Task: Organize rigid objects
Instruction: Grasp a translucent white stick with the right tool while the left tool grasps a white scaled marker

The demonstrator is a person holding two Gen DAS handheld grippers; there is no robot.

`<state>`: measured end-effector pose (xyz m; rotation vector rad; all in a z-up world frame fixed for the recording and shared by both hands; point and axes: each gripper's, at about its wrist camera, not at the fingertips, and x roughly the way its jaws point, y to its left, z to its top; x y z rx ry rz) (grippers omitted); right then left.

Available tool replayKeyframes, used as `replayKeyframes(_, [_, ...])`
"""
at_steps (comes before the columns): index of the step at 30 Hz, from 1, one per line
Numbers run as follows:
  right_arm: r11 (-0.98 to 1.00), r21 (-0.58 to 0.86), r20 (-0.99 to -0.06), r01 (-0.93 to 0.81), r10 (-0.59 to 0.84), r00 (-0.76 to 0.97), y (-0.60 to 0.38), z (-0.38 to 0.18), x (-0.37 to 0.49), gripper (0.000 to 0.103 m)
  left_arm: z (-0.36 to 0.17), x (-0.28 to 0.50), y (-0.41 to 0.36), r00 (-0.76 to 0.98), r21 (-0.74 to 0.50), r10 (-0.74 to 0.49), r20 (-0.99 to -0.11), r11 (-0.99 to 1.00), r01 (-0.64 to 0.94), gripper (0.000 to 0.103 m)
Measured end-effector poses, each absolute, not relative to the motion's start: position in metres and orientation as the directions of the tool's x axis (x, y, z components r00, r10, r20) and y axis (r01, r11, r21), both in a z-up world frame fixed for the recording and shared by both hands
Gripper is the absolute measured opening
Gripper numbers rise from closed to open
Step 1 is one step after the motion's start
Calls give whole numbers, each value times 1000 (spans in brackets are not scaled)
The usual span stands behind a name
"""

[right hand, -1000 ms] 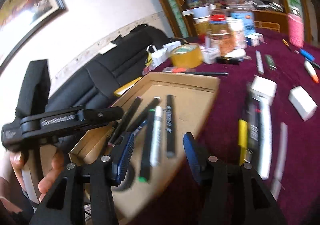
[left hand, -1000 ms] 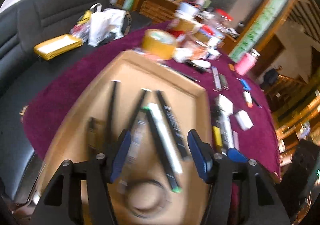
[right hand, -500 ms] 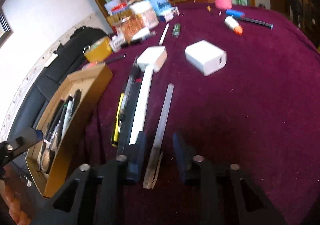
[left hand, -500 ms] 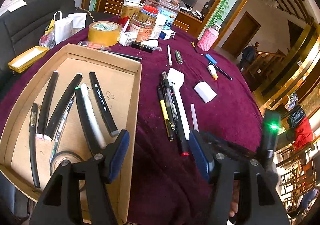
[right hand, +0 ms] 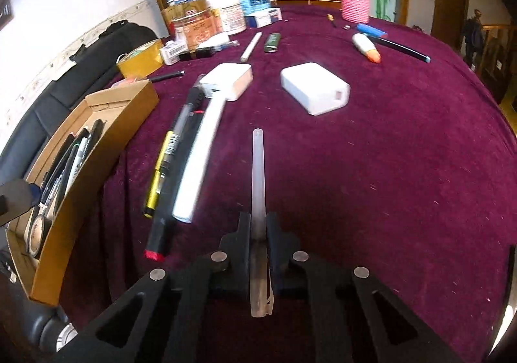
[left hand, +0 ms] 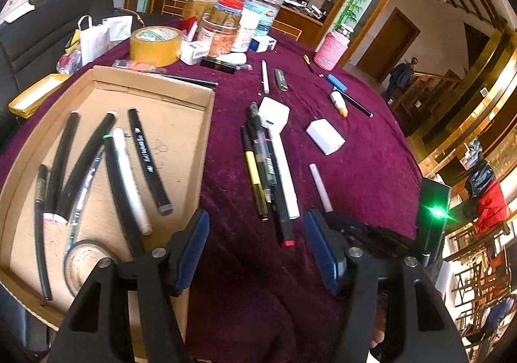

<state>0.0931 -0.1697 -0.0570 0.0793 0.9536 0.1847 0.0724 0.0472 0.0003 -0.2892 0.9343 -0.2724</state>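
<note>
right hand-held gripper (right hand: 258, 233) clamping translucent pen (right hand: 258, 169) | left hand-held gripper (left hand: 257, 250) hanging open, empty | box (left hand: 197, 149) at 9 o'clock holding several pens | more pens (right hand: 181, 162) lying loose on bench (right hand: 387, 169)

2 white boxes (right hand: 315, 88), 1 tape roll (left hand: 155, 45)

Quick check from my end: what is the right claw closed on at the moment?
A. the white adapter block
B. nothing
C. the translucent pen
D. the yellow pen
C: in the right wrist view the right claw is pinched shut around the translucent pen, which sticks out forward over the purple tablecloth.
</note>
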Motion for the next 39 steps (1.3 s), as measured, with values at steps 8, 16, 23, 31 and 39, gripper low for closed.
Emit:
replayKeyframes(8, [979, 189, -788, -72, 195, 584, -205, -58, 84, 9, -2, 102, 6, 496, -375, -403, -769, 913, 161, 61])
replayKeyframes(16, [965, 249, -771, -81, 248, 586, -210, -60, 85, 9, -18, 161, -34, 381, -407, -431, -818, 901, 148, 47])
replayKeyframes(23, [959, 264, -763, -103, 273, 586, -209, -60, 84, 9, -41, 185, -46, 333, -365, -377, -865, 926, 99, 34])
replayKeyframes(31, [954, 276, -757, -117, 291, 586, -210, -59, 86, 10, -56, 198, -44, 308, -296, -294, -905, 954, 42, 33])
replayKeyframes(39, [954, 278, -755, -111, 289, 588, -211, -60, 85, 10, -64, 194, -45, 320, -236, -237, -917, 971, 45, 14])
